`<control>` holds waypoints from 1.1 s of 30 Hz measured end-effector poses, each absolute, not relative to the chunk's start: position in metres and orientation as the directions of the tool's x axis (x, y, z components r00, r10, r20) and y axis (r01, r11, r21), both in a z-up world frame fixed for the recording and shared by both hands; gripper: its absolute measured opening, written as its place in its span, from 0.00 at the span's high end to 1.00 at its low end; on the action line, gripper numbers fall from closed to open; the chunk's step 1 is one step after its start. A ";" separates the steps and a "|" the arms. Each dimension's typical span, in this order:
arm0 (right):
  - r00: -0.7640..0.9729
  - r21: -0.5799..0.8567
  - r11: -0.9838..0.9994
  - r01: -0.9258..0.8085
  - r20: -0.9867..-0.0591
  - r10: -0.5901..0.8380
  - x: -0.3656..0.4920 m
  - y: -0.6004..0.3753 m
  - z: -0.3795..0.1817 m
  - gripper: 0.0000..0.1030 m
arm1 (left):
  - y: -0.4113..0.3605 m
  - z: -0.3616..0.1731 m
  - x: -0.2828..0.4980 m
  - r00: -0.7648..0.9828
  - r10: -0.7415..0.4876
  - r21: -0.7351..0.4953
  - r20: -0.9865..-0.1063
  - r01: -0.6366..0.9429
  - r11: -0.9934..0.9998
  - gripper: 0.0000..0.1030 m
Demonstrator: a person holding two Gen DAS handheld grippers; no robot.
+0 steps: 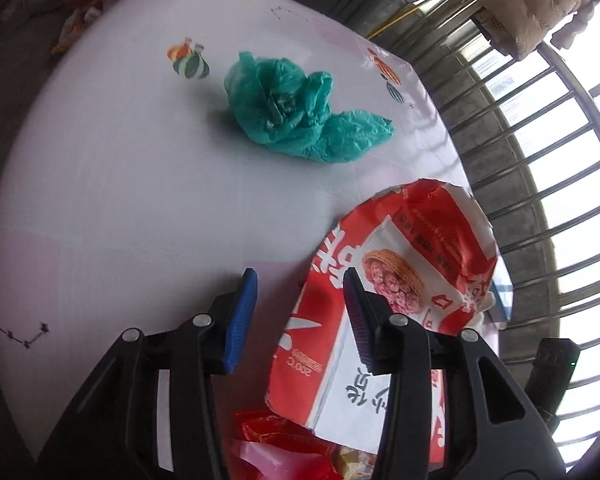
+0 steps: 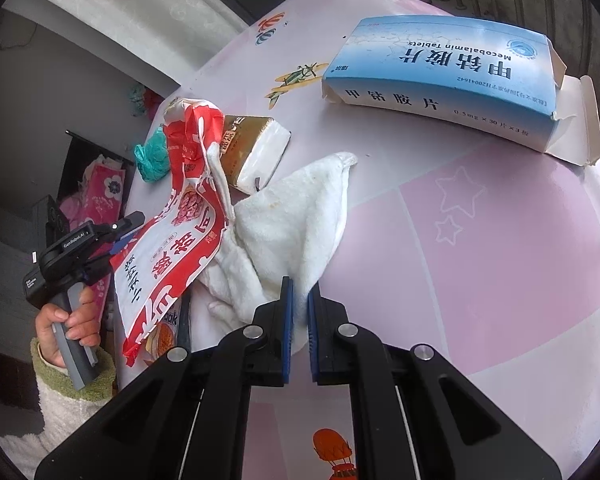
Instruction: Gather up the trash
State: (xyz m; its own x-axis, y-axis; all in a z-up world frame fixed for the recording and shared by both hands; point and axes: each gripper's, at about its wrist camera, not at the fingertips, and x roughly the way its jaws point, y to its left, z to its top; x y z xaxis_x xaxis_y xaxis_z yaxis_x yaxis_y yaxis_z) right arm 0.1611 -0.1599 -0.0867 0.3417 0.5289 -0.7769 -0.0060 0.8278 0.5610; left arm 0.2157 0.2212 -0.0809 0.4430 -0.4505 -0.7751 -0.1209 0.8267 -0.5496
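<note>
Your left gripper (image 1: pixel 300 312) points steeply down at the table (image 1: pixel 120 200) from the lower centre of the left wrist view; in the right wrist view its black body sits at the left edge, your hand (image 2: pixel 70 320) wrapped round the grey handle, a green-cuffed fleece sleeve (image 2: pixel 72 384) below it. Your right gripper (image 2: pixel 299 328) also tilts down, low centre in its own view.

The table carries a pale pink cloth printed with stars, balloons and a plane; a barred window (image 1: pixel 540 160) fills the right of the left view, with a quilted item hung at the upper right; boxes and a floral bag lie on the floor at far left of the right view.

Left jaws stand apart with nothing pressed between the pads; the red-and-white bag (image 1: pixel 400 280) lies just beyond and beneath the right-hand finger, and whether it touches cannot be told. Right jaws are nearly together, clamped on a corner of the white towel (image 2: pixel 288 220), which spreads up the centre of that view.

Trash noted: green bag (image 1: pixel 300 108), crumpled, upper centre of the left view, well clear of both grippers; brown carton (image 2: pixel 252 148) beside the towel; blue box (image 2: pixel 440 76), flap torn open, upper right of the right view; red wrapper (image 1: pixel 284 444) at the bottom edge of the left view.
</note>
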 end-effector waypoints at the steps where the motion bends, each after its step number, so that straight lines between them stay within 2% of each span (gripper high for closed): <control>1: 0.341 0.562 0.827 -0.005 -0.777 0.530 0.162 -0.161 -0.087 0.93 | 0.221 -0.083 0.215 0.432 -0.482 -0.580 -0.762 -0.124 0.805 0.60; 6: 0.342 0.551 0.835 -0.007 -0.783 0.519 0.161 -0.162 -0.085 0.93 | 0.214 -0.078 0.188 0.427 -0.638 -0.730 -0.640 -0.081 0.678 0.62; 9: 0.355 0.534 0.845 -0.004 -0.790 0.501 0.158 -0.166 -0.083 0.93 | 0.191 -0.069 0.157 0.364 -0.736 -0.780 -0.571 0.038 0.624 0.62; 11: 0.361 0.540 0.842 0.002 -0.786 0.503 0.157 -0.170 -0.083 0.93 | 0.172 -0.065 0.140 0.294 -0.757 -0.762 -0.584 0.124 0.636 0.61; 13: 0.362 0.556 0.831 0.009 -0.777 0.515 0.157 -0.174 -0.084 0.93 | 0.163 -0.065 0.129 0.285 -0.702 -0.689 -0.653 0.161 0.706 0.59; 15: 0.366 0.556 0.831 0.020 -0.777 0.512 0.159 -0.177 -0.084 0.93 | 0.161 -0.069 0.129 0.305 -0.613 -0.605 -0.729 0.132 0.785 0.55; 16: 0.369 0.552 0.834 0.023 -0.780 0.506 0.159 -0.178 -0.084 0.93 | 0.164 -0.073 0.134 0.310 -0.601 -0.603 -0.737 0.101 0.791 0.55; 20: 0.382 0.538 0.842 0.045 -0.788 0.483 0.157 -0.183 -0.082 0.93 | 0.176 -0.085 0.146 0.308 -0.670 -0.702 -0.675 0.011 0.712 0.55; 23: 0.421 0.533 0.843 0.075 -0.783 0.458 0.152 -0.194 -0.074 0.93 | 0.171 -0.087 0.152 0.308 -0.664 -0.699 -0.682 -0.007 0.715 0.57; 33: 0.610 0.565 0.825 -0.014 -0.649 0.454 0.140 -0.216 0.006 0.93 | 0.176 -0.079 0.153 0.331 -0.667 -0.707 -0.668 -0.004 0.707 0.57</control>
State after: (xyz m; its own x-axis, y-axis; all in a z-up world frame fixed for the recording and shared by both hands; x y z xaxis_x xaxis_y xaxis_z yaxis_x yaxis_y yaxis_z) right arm 0.1398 -0.2159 0.0059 0.6103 0.4545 -0.6489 -0.0142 0.8252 0.5646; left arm 0.1534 0.1763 -0.0788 0.3308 -0.6665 -0.6681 -0.0039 0.7070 -0.7072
